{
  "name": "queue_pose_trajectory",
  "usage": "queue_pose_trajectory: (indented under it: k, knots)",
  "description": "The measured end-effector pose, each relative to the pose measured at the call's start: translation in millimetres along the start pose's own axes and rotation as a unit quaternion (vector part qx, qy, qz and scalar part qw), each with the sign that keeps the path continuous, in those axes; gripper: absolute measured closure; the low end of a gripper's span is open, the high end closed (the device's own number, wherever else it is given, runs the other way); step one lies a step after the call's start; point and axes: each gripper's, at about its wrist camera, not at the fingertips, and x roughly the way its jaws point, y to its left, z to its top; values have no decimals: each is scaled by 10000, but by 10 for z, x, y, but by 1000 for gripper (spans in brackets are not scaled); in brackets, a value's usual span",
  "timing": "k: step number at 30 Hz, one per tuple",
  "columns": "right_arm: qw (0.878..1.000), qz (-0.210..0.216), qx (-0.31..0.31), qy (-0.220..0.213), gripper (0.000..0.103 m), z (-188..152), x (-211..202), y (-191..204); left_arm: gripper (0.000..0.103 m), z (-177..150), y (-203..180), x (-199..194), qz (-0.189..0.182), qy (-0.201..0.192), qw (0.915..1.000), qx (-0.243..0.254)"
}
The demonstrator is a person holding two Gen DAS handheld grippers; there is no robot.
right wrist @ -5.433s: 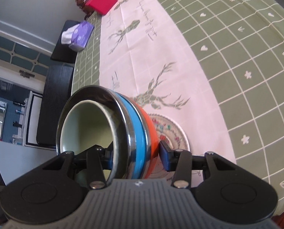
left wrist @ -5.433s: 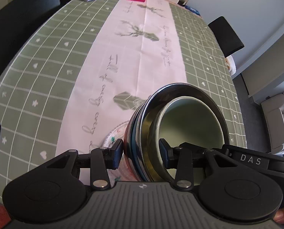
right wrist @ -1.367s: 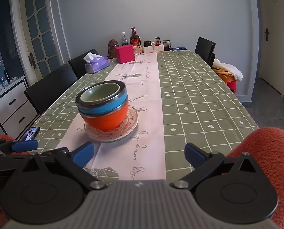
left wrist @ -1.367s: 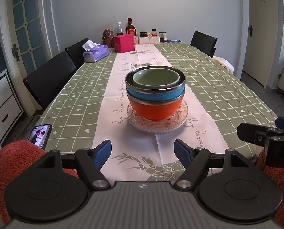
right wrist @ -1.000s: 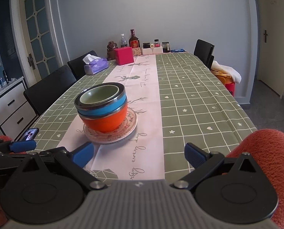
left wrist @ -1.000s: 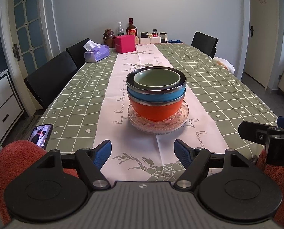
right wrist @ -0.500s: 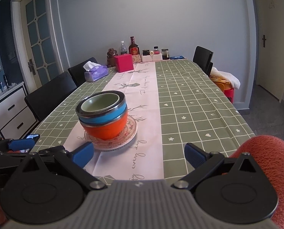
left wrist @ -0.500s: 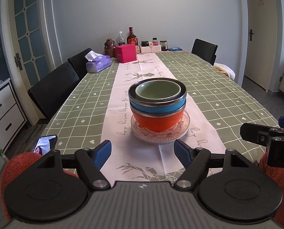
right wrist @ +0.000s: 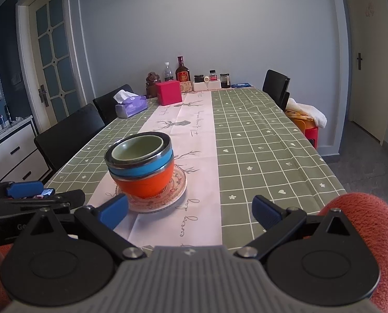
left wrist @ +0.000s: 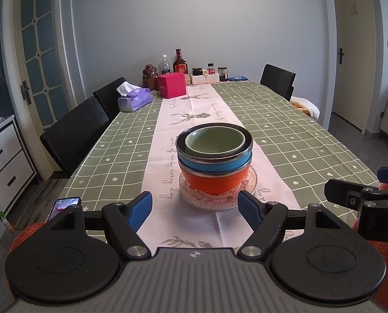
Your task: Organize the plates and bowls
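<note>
A green bowl point(left wrist: 214, 142) sits nested in a blue bowl point(left wrist: 214, 165), which sits in an orange bowl point(left wrist: 213, 184). The stack stands upright on a patterned glass plate point(left wrist: 251, 182) on the pink table runner. The same stack point(right wrist: 141, 167) and plate point(right wrist: 178, 185) show in the right wrist view. My left gripper point(left wrist: 195, 210) is open and empty, held back from the stack near the table's front edge. My right gripper point(right wrist: 190, 212) is open and empty, to the right of the stack. The other gripper shows in each view, at the right edge point(left wrist: 363, 198) and the left edge point(right wrist: 24, 193).
The green checked tablecloth point(left wrist: 285, 135) covers a long table. At the far end stand a purple tissue box point(left wrist: 134, 99), a pink box point(left wrist: 171, 85), bottles and jars. Black chairs point(left wrist: 74, 130) line the left side. A phone point(left wrist: 63, 206) lies at the near left corner.
Five seconds ago both grippers were shut on the bowl stack. They now stand open, and over the last second both have drawn back and risen a little.
</note>
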Motion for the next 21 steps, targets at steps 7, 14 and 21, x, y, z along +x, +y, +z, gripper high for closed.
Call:
queue_pose_trajectory:
  k: [7,14,21]
  knots:
    - [10000,3,12,-11,4,2,-10,-6,15,7,-12,-4,-14,-26,10000,20]
    - [10000,0,30,-38,4,13,-23,-9,15,3,-23,-17,-24,-39,10000,27]
    - [10000,-2,24,-36,4,10,-24,-6,15,10,-13,-16,-35,-28,10000,-5]
